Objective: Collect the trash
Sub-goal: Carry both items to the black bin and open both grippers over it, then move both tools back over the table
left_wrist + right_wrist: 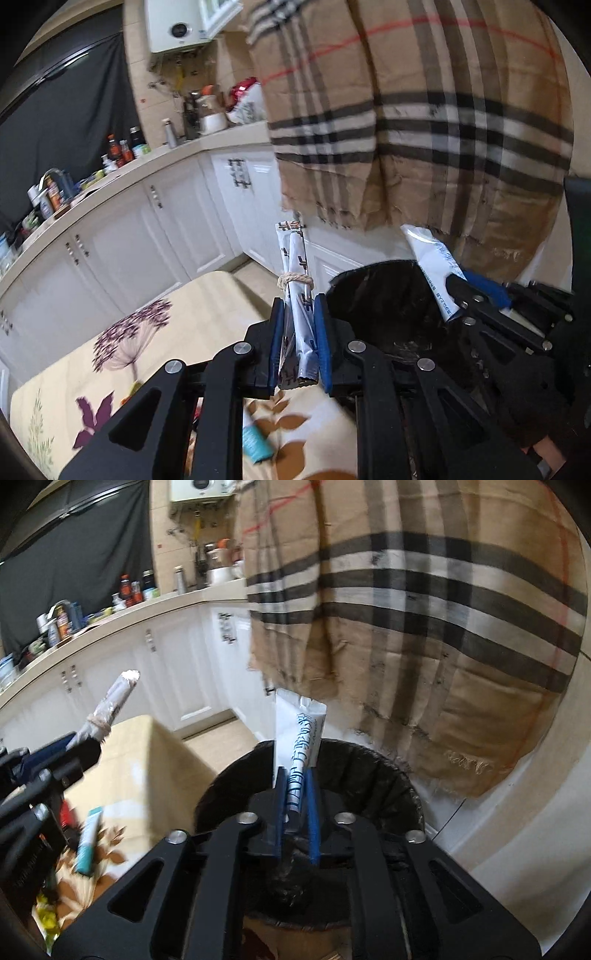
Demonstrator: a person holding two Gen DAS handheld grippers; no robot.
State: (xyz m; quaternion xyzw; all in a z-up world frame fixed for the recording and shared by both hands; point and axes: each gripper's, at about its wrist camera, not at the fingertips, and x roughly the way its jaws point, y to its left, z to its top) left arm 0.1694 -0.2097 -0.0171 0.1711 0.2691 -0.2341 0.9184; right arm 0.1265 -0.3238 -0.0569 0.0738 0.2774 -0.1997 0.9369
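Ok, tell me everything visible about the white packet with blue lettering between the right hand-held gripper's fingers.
The white packet is a flat, glossy sachet, plastic or foil by its look, with blue characters along its length and a crimped top edge. It stands nearly upright, leaning slightly right, between the blue pads of the right hand-held gripper, directly over the black-lined bin. The jaws stand a little apart; the blur hides whether the pads press on it. The left wrist view shows it tilted beside the bin.

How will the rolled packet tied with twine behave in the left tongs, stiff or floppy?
Probably fairly stiff: the rolled packet stands straight out past the pads without drooping. Likely light, being thin wrapper film. Its glossy surface may be slippery, though the twine should keep it from unrolling.
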